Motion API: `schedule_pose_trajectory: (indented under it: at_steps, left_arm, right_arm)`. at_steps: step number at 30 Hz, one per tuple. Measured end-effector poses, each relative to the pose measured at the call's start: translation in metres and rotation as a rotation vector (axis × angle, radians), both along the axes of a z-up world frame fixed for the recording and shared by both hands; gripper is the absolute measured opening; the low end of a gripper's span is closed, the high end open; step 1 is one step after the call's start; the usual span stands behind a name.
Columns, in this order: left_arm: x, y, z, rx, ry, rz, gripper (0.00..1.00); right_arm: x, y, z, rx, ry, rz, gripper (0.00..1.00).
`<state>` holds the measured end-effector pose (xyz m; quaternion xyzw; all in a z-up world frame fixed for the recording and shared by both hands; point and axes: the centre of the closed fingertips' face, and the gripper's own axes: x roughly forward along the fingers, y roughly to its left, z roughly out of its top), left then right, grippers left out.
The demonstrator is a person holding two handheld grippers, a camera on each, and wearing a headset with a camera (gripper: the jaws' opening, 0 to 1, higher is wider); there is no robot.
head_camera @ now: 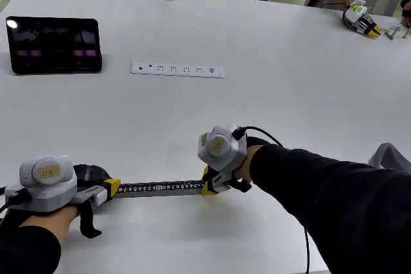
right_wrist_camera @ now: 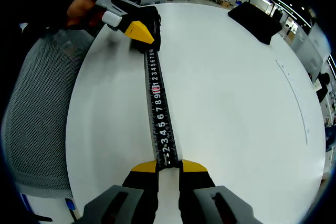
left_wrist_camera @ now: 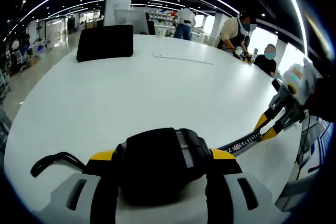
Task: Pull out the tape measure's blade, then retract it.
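Head above; gripper views opposed along blade (head_camera: 160,188)

The table (head_camera: 270,94) looked smooth and white to me, with a soft, low sheen. The tape measure (left_wrist_camera: 157,161) had a black, matt, rubbery-looking plastic case. Its blade (right_wrist_camera: 156,103) was dark and lightly glossy, with printed numerals. The left gripper (head_camera: 108,188) and right gripper (right_wrist_camera: 168,167) were pale grey matt plastic with yellow tips. The tablet (head_camera: 54,44) had a glossy screen, and the chair (right_wrist_camera: 37,124) was grey mesh cloth.
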<state>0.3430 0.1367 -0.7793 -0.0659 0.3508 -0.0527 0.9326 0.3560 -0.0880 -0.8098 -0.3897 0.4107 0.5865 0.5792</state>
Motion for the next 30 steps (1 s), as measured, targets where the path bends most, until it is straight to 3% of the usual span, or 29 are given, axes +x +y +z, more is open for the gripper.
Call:
schedule_pose_trajectory:
  at_steps: [30]
  left_arm:
    - [0.001, 0.001, -0.001, -0.006, 0.003, -0.004, 0.63]
  right_arm:
    - [-0.001, 0.016, 0.0, 0.02, -0.001, 0.046, 0.11]
